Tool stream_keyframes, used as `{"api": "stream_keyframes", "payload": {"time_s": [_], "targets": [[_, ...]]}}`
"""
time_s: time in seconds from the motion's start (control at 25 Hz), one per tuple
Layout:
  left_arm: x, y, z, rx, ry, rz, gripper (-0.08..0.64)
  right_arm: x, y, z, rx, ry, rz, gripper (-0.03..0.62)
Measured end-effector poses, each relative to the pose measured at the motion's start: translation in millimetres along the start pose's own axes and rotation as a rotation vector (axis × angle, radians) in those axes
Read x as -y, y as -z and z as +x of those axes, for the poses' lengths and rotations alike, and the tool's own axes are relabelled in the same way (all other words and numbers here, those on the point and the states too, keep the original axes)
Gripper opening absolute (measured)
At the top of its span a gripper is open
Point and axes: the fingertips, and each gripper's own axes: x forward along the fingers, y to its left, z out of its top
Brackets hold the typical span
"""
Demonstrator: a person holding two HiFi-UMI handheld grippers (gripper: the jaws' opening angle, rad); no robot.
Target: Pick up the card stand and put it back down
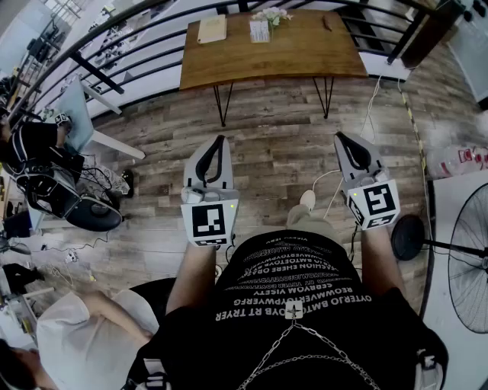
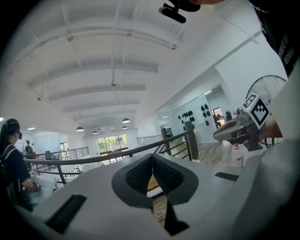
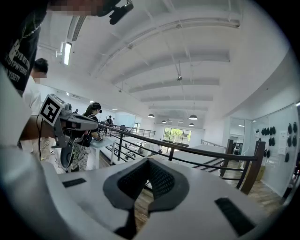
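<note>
The wooden table [image 1: 290, 57] stands far ahead by the railing. On it a small white upright card stand [image 1: 259, 30] sits beside a bunch of flowers [image 1: 271, 14]. Both grippers are held level over the plank floor, well short of the table. My left gripper [image 1: 221, 139] is shut with nothing in it, its pads meeting at the tip [image 2: 151, 155]. My right gripper [image 1: 338, 135] is also shut and empty, jaws together [image 3: 149, 161]. Each gripper shows in the other's view: the right gripper [image 2: 234, 131] and the left gripper [image 3: 70, 124].
A tan notebook [image 1: 212, 29] lies on the table's left part. A black railing [image 1: 114, 53] runs behind the table. A standing fan [image 1: 469, 259] is at the right, a person in white [image 1: 84, 343] sits at lower left, and a black chair [image 1: 72, 202] with cables stands to the left.
</note>
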Motion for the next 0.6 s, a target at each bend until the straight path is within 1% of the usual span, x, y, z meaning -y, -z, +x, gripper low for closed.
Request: {"api": "stream_keyframes", "payload": {"time_s": [0.2, 0.32, 0.44, 0.6], "targets": [[0, 4, 0, 0.0, 0.025, -0.007, 0.026, -7, 0, 1, -0.004, -0.006, 0.001, 0.014], [-3, 7, -3, -0.005, 0.032, -0.011, 0.027, -13, 1, 3, -0.006, -0.023, 0.023, 0.014], [-7, 10, -8, -0.011, 0.03, -0.007, 0.027, -14, 2, -1, -0.011, -0.004, 0.042, 0.015], [-18, 17, -20, -0.02, 0.013, -0.007, 0.028, -20, -1, -2, -0.004, 0.003, 0.039, 0.015]]}}
